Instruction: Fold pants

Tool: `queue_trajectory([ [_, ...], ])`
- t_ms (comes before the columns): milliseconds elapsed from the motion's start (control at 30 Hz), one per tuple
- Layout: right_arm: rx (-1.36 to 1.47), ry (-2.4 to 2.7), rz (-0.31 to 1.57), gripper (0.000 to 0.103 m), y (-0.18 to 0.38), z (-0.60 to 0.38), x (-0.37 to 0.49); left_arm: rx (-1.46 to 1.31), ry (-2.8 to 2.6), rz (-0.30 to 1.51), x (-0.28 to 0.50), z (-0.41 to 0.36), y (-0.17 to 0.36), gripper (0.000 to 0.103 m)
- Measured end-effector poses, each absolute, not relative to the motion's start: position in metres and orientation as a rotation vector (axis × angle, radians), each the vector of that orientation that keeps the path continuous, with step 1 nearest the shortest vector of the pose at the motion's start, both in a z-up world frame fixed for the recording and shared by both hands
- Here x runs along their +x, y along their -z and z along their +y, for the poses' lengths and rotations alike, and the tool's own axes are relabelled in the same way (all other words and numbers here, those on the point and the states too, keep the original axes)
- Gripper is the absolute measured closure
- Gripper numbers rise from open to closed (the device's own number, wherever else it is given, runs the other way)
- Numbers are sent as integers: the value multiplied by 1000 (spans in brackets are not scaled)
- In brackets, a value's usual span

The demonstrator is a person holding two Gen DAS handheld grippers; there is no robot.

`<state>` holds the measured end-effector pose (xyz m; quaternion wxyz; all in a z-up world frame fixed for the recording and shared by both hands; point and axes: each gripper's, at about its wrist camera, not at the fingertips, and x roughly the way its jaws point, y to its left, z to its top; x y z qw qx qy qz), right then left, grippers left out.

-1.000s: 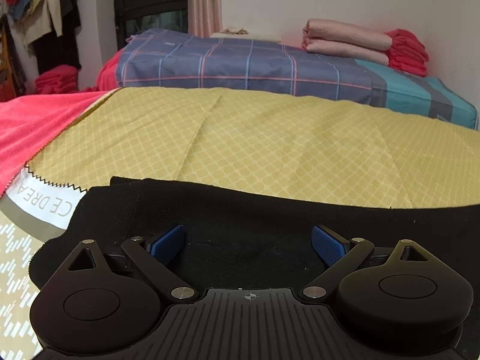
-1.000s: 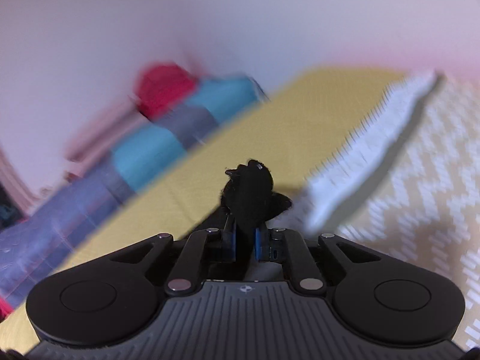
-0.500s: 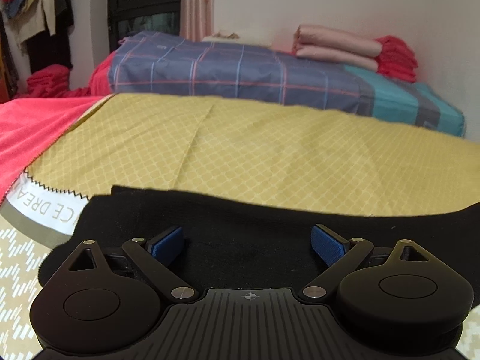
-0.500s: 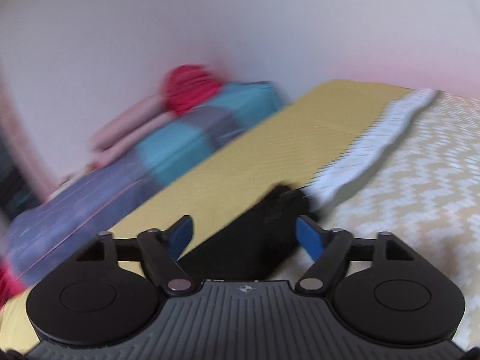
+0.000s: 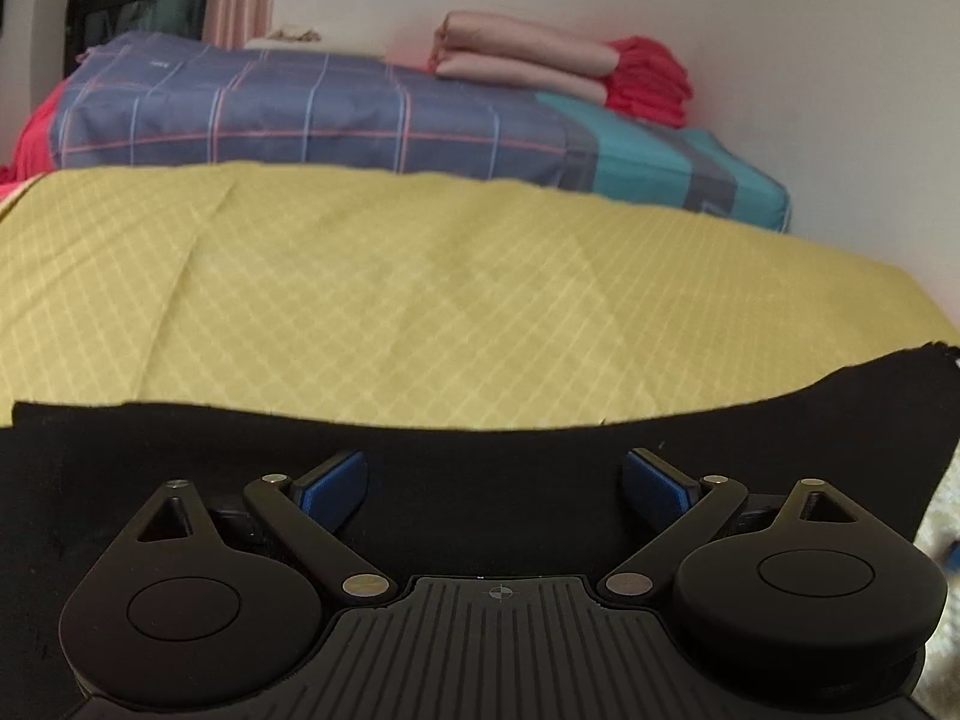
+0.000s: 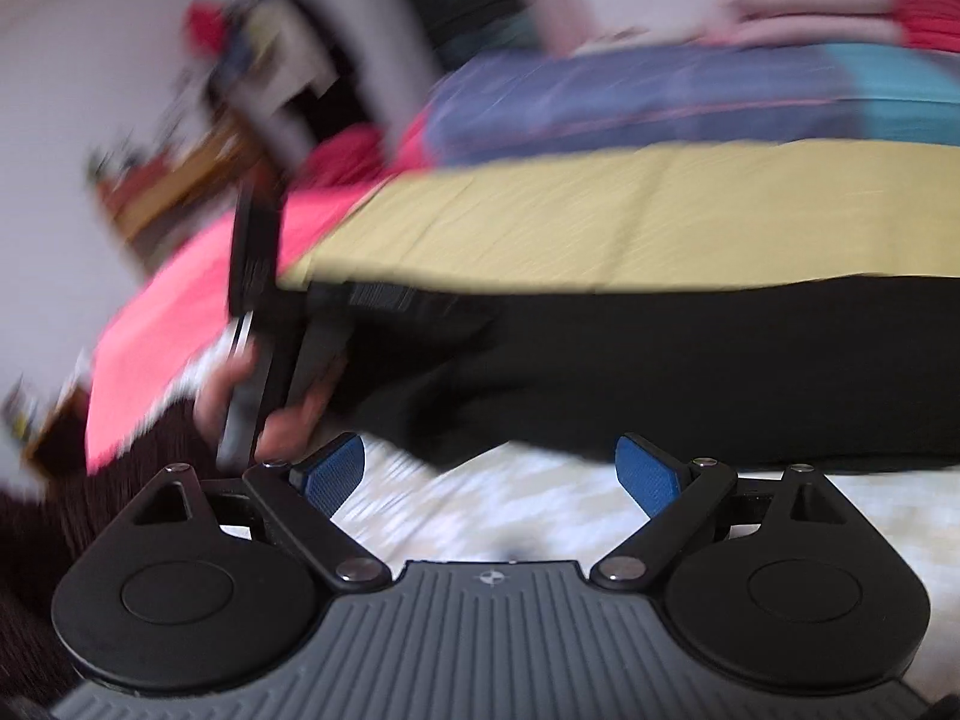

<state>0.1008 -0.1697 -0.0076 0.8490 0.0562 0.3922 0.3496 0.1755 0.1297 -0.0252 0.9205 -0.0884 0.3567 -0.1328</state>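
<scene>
Nearest the right wrist camera, the right tongs [image 6: 489, 471] stand wide with their jaws opening and nothing between the blue pads [image 6: 333, 474]; only pale patterned bedding shows under them, and the view is smeared by motion. Just beyond their tips lies the near edge of the black pants [image 6: 690, 372], spread in a long low band across the bed. At the band's left end the person's hand [image 6: 282, 402] is wrapped around the handle of the left tongs, which point in over the cloth. In the left wrist view, the left tongs [image 5: 495, 483] are also spread wide, hovering low over the pants [image 5: 480, 456], whose far edge runs straight across the frame; whether the pads touch the cloth cannot be told, and they pinch nothing. Past the pants the yellow diamond-patterned sheet [image 5: 420, 300] lies bare, then a blue plaid mattress [image 5: 300, 114] carrying folded pink and red linens [image 5: 540, 60] against the wall. By this layout one fold seems just laid down and released, so the work sits between folds. The next move likely calls for both tongs to settle on matching corners of one end of the band, close firmly through all layers, and carry that end over evenly so the edges line up.
</scene>
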Motion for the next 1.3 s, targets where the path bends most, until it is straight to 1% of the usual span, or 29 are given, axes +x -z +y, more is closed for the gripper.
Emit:
queue_trajectory([
  [133,47,-809,879,15,26,-119,115,-211,265,748,178,137,28,0],
  [200,31,-825,865,15,30,-102,124,-212,265,746,178,138,28,0],
  [300,88,-858,845,15,41,-96,138,-210,262,745,178,137,27,0],
  [333,136,-863,853,17,46,-96,145,-212,263,745,178,138,27,0],
  [367,213,-870,875,26,50,-97,151,-215,263,745,178,138,27,0],
  [400,300,-939,917,31,54,-96,153,-217,262,745,179,139,27,0],
  [433,349,-1078,978,26,57,-92,152,-220,262,745,178,140,27,0],
  [467,322,-1169,1003,19,55,-86,143,-222,261,745,179,140,27,0],
  [533,154,-1191,894,20,44,-85,123,-221,258,744,179,140,27,0],
  [567,138,-1174,882,21,43,-88,125,-218,256,745,179,139,27,0],
  [633,262,-1050,916,21,48,-98,150,-216,254,744,179,139,27,0],
  [667,353,-967,946,27,54,-105,162,-216,253,744,178,139,27,0],
  [700,418,-934,969,27,59,-108,169,-216,252,744,178,139,27,0],
  [733,416,-964,974,27,60,-104,167,-217,253,744,179,140,27,0],
  [767,360,-1052,993,26,58,-95,158,-219,254,744,179,140,27,0],
  [800,279,-1146,1019,22,56,-84,144,-220,254,744,179,140,27,0],
  [833,165,-1167,989,19,50,-77,127,-219,253,744,179,140,27,0],
  [900,-53,-1122,881,23,37,-78,101,-216,252,744,179,140,27,0],
  [933,-71,-1092,873,23,33,-88,99,-214,250,744,179,140,27,0],
  [967,-57,-1046,876,23,28,-101,101,-213,248,744,179,140,27,0],
  [1033,25,-937,817,21,14,-136,107,-212,246,744,179,140,27,0],
  [1100,198,-836,741,16,9,-174,115,-205,244,744,179,139,27,0],
  [1133,297,-796,731,16,13,-190,122,-200,243,744,178,138,27,0],
  [1167,361,-752,749,21,19,-202,130,-195,242,744,178,137,27,0],
  [1200,361,-686,773,26,26,-211,138,-190,241,744,178,137,27,0],
  [1233,311,-598,787,47,32,-219,145,-188,241,744,178,136,27,0],
  [1267,273,-512,797,85,36,-231,151,-186,242,744,178,137,28,0],
  [1300,306,-478,807,101,41,-249,158,-186,242,743,178,137,28,0],
])
